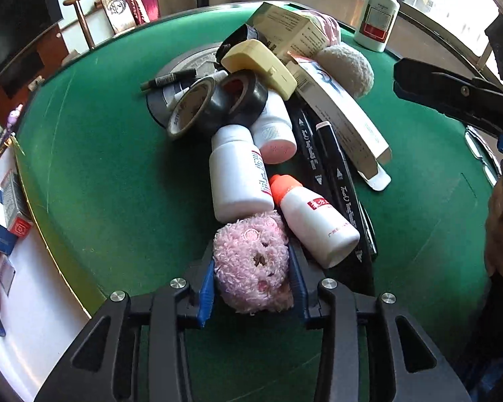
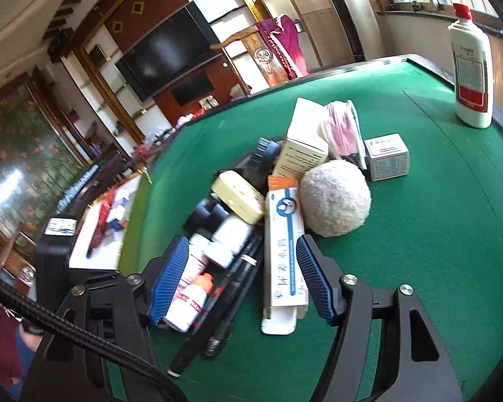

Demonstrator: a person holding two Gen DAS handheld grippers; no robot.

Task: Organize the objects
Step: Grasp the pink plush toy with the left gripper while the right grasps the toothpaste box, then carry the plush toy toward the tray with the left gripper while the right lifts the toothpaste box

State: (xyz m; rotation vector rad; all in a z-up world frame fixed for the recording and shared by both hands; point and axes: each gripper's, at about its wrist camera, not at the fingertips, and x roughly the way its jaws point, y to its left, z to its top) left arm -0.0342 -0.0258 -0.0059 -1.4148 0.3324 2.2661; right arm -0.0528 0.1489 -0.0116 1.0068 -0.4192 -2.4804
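From the left wrist, the left gripper [image 1: 253, 283] has its fingers on both sides of a pink plush toy [image 1: 253, 264], touching its fur, at the near end of a pile on the green tabletop [image 1: 100, 167], beside a white bottle [image 1: 239, 177]. From the right wrist, the right gripper [image 2: 239, 274] has its fingers spread apart, empty, above a long box [image 2: 283, 251] and markers [image 2: 231, 288] near a woolly ball [image 2: 335, 197]; a tall bottle [image 2: 471, 63] stands at the far right corner.

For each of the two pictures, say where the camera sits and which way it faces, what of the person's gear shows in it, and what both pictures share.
Left wrist: rides the left gripper, angled steeply down at the clutter pile; its jaws flank a pink plush toy; the right gripper shows at right.
Right wrist: rides the right gripper, jaws open, angled down across the green table towards the room.
Shared: long ointment box, woolly ball.
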